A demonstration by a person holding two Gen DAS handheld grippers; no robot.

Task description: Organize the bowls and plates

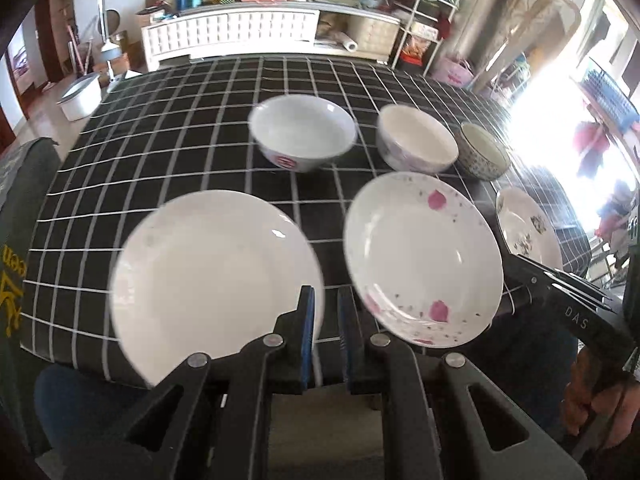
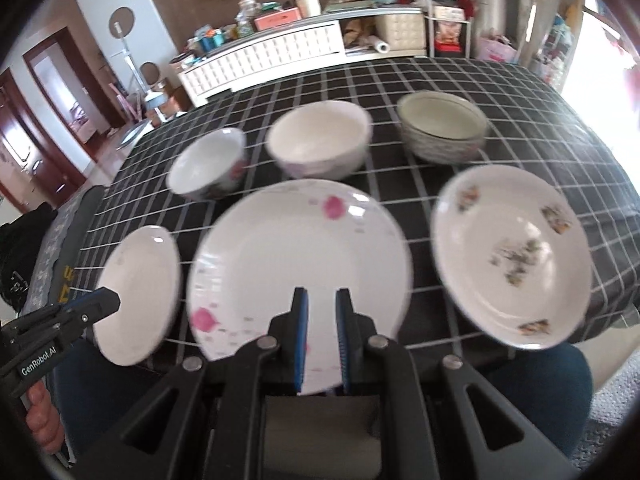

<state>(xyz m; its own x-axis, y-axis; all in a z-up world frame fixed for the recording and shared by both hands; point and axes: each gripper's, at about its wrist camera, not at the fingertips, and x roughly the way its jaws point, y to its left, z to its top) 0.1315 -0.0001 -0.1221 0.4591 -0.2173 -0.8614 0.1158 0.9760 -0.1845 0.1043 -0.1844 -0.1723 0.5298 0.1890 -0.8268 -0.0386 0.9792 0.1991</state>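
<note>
Three plates lie along the near edge of the checked table: a plain white plate, a pink-petal plate and a flower-sprig plate. Behind them stand a white bowl with a red mark, a cream bowl and a patterned grey bowl. My left gripper is open, its fingers over the plain plate's right rim. My right gripper is open and empty above the pink-petal plate's near rim.
The black tablecloth with white grid covers the table. A white cabinet with clutter stands behind it. A white basin sits on the floor at left. A dark padded chair is beside the table's left edge.
</note>
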